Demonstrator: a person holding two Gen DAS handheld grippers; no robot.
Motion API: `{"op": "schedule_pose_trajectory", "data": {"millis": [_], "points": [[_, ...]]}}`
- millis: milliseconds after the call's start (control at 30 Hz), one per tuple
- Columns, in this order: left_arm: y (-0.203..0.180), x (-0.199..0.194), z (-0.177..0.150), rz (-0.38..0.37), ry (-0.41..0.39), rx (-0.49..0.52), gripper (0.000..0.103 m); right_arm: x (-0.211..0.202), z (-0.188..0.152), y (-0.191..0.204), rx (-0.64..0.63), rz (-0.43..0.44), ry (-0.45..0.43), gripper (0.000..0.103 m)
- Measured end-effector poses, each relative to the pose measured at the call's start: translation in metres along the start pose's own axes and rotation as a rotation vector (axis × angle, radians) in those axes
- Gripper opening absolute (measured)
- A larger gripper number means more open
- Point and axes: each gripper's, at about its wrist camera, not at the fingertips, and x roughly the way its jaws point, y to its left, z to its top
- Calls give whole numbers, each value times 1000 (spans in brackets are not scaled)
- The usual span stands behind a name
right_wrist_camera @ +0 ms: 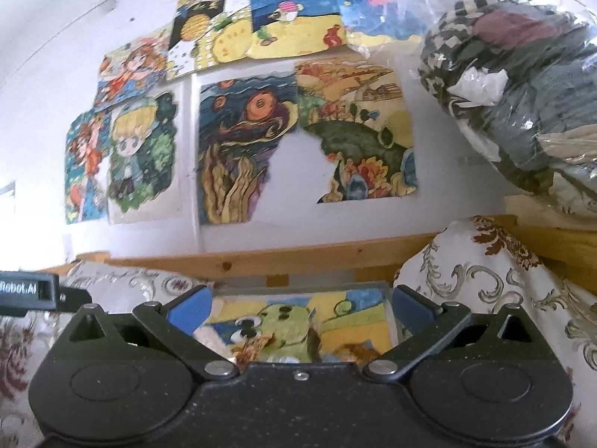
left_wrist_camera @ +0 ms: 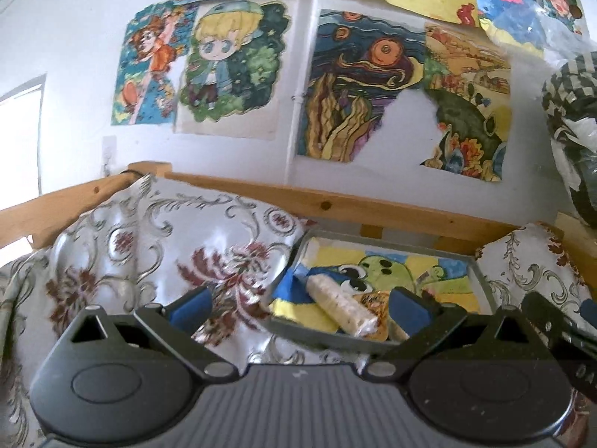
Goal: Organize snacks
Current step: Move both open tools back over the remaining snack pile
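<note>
On the floral tablecloth (left_wrist_camera: 149, 239), the left gripper (left_wrist_camera: 298, 304) hangs with its blue fingers spread wide and empty. Just right of centre, a grey tray (left_wrist_camera: 479, 280) lined with a cartoon drawing holds a pale wrapped snack bar (left_wrist_camera: 341, 308) at its near left, leaning on an orange-brown packet (left_wrist_camera: 375, 300). The bar looks light, its wrapper slippery and crushable; mid-length across the narrow sides seems the safest hold. The right gripper (right_wrist_camera: 298, 308) hovers over the tray, jaws apart, holding nothing.
</note>
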Motion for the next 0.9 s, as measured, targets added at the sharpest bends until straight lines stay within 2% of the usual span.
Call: {"op": "schedule_pose_trajectory", "data": {"millis": [333,433,700,900], "points": [[28,-28,-29,24,-5,20,103,-44,-28,24,-65,42,78,102],[32,-32,-38,27,20,33,103,-54,-35,29,-78,41,110,102],[43,-39,-68,16,85,80,103,-71,-52,41,-112,69,230,102],[48,-40,-86,6,139,109,103,-69,-68,47,-123,56,372,102]]}}
